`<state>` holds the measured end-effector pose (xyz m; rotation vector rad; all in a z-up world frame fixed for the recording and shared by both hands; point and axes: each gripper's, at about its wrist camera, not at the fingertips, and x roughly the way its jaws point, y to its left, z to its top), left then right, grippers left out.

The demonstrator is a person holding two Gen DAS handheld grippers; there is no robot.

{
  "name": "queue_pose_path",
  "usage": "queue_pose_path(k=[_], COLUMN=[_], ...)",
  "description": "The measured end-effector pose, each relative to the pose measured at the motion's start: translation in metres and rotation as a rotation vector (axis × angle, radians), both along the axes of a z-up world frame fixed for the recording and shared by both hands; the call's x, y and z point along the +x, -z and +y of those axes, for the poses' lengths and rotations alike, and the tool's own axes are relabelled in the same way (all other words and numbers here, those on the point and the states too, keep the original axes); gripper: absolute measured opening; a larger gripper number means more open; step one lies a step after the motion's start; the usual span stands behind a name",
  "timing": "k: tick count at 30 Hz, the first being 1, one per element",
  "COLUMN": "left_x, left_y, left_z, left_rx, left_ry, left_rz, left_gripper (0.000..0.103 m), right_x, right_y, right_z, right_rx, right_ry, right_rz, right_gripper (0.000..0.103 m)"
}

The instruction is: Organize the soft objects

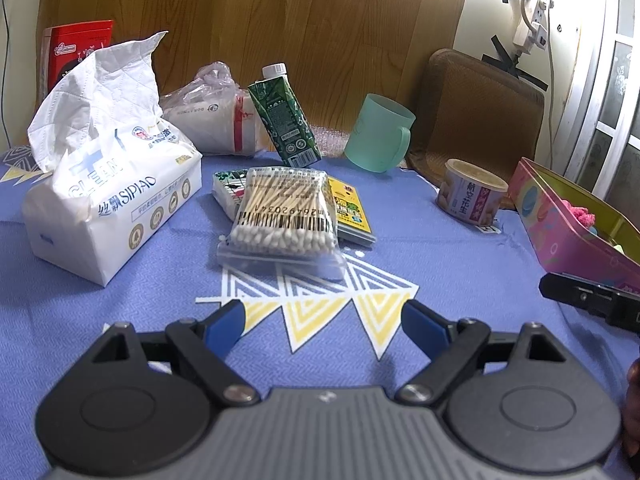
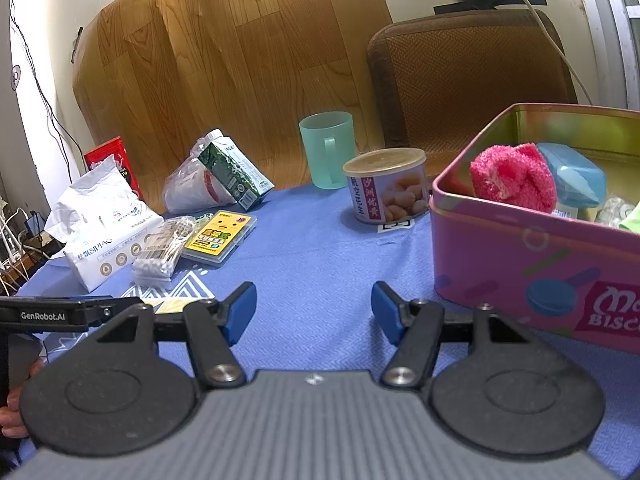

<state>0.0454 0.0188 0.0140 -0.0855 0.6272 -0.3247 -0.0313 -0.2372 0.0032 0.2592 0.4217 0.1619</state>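
Swabs [image 1: 282,210] in a clear bag lie mid-cloth [image 1: 440,264], touching a yellow box [image 1: 352,212] on one side and near a tissue pack [image 1: 108,200] on the other, while a pink puff [image 2: 514,178] already sits in the pink tin [image 2: 520,256] at the right. Left gripper [image 1: 322,326] hovers low just short of the swabs, jaws spread wide and empty; right gripper [image 2: 314,312] hangs beside the tin, likewise wide open and holding nothing. Behind stand a green carton [image 1: 284,116], teal mug [image 1: 378,138] and can [image 1: 472,194].

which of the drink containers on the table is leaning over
The green carton: it tilts against the plastic bag, while the mint cup and the peanut can stand upright.
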Motion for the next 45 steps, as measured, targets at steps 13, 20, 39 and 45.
queue_pose_path(k=[13, 20, 39, 45], left_x=[0.000, 0.000, 0.001, -0.003], left_y=[0.000, 0.000, -0.001, -0.002], left_z=[0.000, 0.001, 0.051, 0.060], left_rx=[0.000, 0.000, -0.247, -0.283], left_ry=[0.000, 0.001, -0.176, -0.222], left_rz=[0.000, 0.000, 0.008, -0.027], left_gripper=[0.088, 0.088, 0.088, 0.088], right_x=[-0.001, -0.001, 0.046, 0.107], right_y=[-0.001, -0.001, -0.027, -0.019], right_z=[0.000, 0.000, 0.058, 0.095], right_rx=[0.002, 0.005, -0.132, -0.024], right_ry=[0.001, 0.005, -0.213, -0.388], right_rz=[-0.002, -0.004, -0.026, 0.120], right_gripper=[0.066, 0.066, 0.066, 0.066])
